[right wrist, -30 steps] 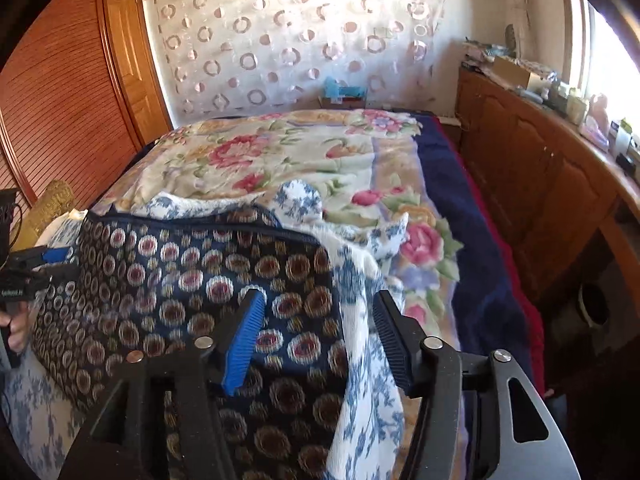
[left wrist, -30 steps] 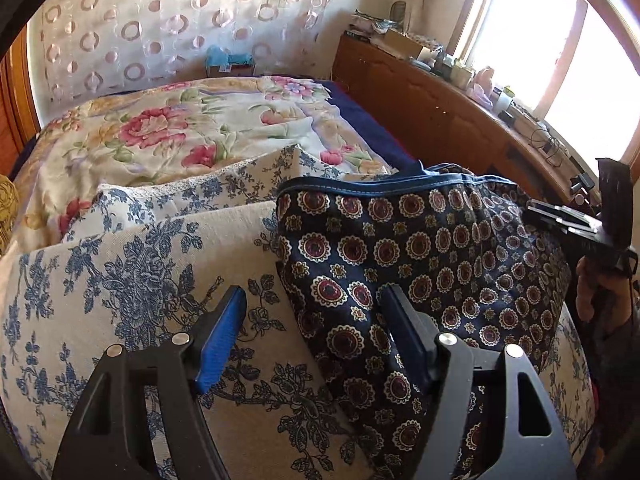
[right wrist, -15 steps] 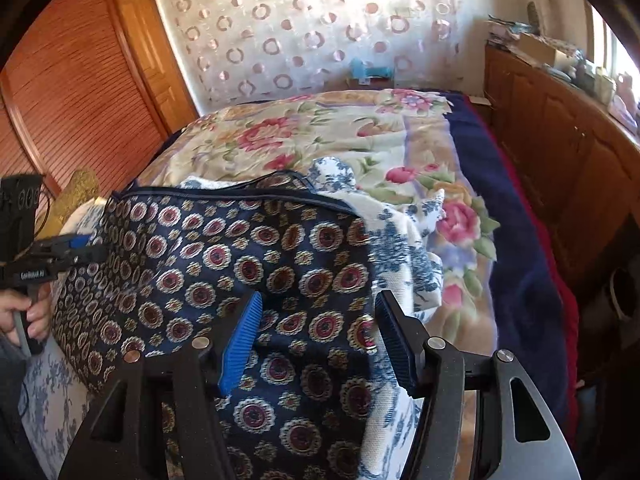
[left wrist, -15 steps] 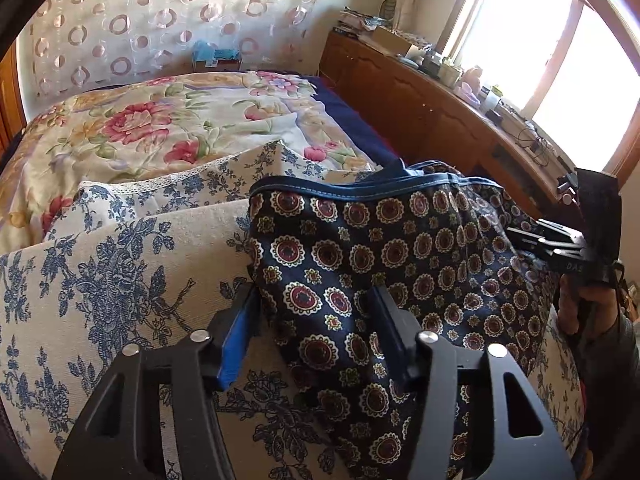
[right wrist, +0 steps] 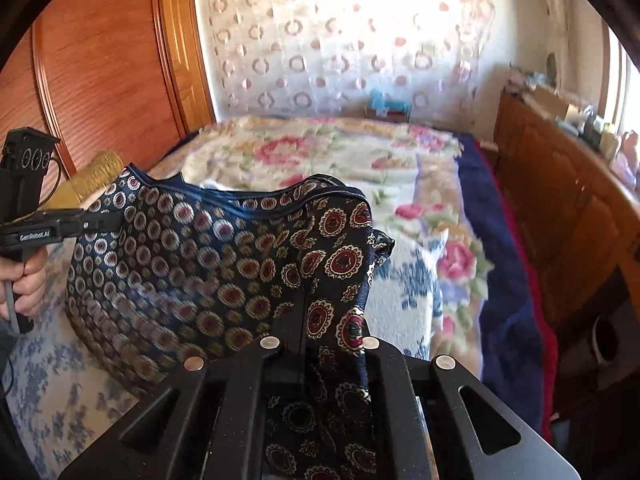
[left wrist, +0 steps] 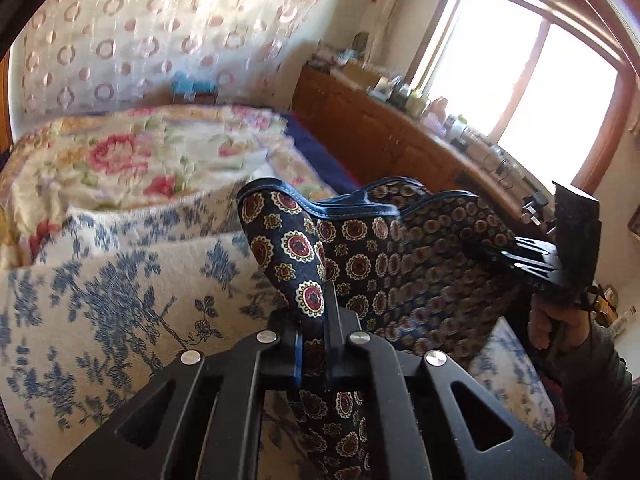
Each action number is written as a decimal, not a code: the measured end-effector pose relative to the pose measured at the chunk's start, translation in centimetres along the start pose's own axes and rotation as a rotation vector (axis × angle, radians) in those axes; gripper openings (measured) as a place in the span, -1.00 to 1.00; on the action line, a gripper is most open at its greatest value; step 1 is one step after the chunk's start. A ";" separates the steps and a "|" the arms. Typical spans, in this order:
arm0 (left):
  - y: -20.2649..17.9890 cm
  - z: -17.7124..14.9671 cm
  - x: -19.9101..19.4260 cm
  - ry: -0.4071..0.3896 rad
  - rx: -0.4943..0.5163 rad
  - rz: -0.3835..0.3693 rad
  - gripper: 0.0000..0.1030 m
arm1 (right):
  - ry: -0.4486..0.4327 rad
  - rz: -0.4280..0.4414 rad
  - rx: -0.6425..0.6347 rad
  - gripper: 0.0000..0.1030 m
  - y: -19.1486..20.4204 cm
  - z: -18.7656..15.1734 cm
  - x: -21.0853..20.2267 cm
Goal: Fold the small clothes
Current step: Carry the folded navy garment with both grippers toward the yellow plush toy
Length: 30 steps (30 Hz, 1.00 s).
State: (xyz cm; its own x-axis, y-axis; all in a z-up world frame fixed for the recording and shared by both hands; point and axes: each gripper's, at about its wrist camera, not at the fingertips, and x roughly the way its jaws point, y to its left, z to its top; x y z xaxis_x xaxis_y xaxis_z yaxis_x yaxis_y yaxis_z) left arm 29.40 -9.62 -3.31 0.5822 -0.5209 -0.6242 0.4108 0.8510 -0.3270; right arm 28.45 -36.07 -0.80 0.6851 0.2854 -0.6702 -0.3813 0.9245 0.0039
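Observation:
A dark navy garment (left wrist: 400, 264) with red and cream medallions and a blue hem hangs lifted off the bed between both grippers. The jaws of my left gripper (left wrist: 316, 316) are closing, and they pinch a bunched left corner of the garment. My right gripper (right wrist: 336, 320) is closing too, clamped on the opposite corner of the garment (right wrist: 192, 264). Each gripper appears in the other's view, the right gripper (left wrist: 492, 256) at the far edge, the left gripper (right wrist: 104, 222) likewise. The cloth sags in a curve between them.
Under the garment lies a blue-and-white floral cloth (left wrist: 120, 288) on a floral bedspread (left wrist: 140, 152). A wooden sideboard (left wrist: 400, 148) crowded with small items runs along the right under a window. A wooden wardrobe door (right wrist: 100, 80) stands on the left. Hands (right wrist: 24, 280) hold the gripper handles.
Both grippers have gone from open over the flat garment to clamped on its two corners. The garment has risen off the blue-and-white cloth and now bunches and sags.

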 end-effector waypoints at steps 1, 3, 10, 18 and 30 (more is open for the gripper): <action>-0.2 0.1 -0.8 -0.019 0.005 -0.001 -0.85 | -0.017 -0.004 -0.008 -0.83 0.5 0.3 -0.6; -0.7 0.4 -2.8 -0.066 0.016 0.000 -0.85 | -0.048 -0.009 -0.031 -0.83 1.5 1.0 -1.7; 0.5 0.1 -10.3 -0.196 0.022 0.056 -0.86 | -0.142 0.007 -0.132 -0.84 6.8 4.1 -4.4; 5.4 -2.8 -18.8 -0.298 -0.016 0.229 -0.86 | -0.204 0.107 -0.272 -0.84 15.1 8.7 -2.9; 15.9 -8.1 -26.0 -0.422 -0.246 0.436 -0.86 | -0.259 0.263 -0.516 -0.85 28.8 18.4 6.1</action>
State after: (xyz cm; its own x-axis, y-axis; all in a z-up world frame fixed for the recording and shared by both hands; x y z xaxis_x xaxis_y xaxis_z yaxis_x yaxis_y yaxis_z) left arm 15.07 17.98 2.01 0.9050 -0.0631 -0.4207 -0.0686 0.9544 -0.2906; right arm 33.11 -3.04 8.89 0.6307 0.5983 -0.4942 -0.7635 0.5923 -0.2573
